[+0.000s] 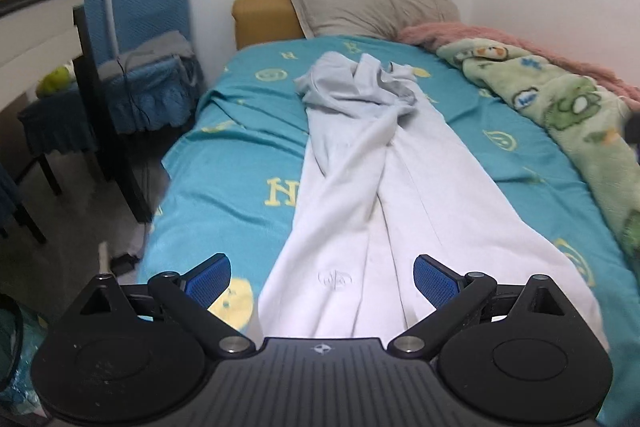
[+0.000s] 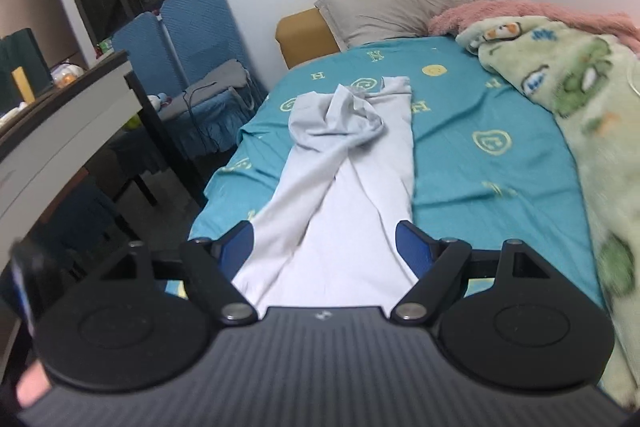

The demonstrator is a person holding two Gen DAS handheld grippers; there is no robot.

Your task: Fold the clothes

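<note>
A pale grey-white pair of trousers [image 1: 360, 187] lies lengthwise on the teal bed sheet [image 1: 240, 155], legs toward me, the waist end bunched up at the far end. My left gripper [image 1: 322, 281] is open, its blue pads [image 1: 208, 281] spread over the near leg ends, above the cloth. In the right wrist view the same trousers [image 2: 352, 179] lie on the sheet [image 2: 480, 167]. My right gripper [image 2: 325, 247] is open, its pads [image 2: 412, 247] either side of the near leg ends, holding nothing.
A grey pillow [image 1: 372, 7] lies at the head of the bed. A green and pink blanket [image 1: 580, 119] runs along the right side. Blue covered chairs [image 1: 148, 39] and a desk [image 2: 60, 115] stand to the left of the bed.
</note>
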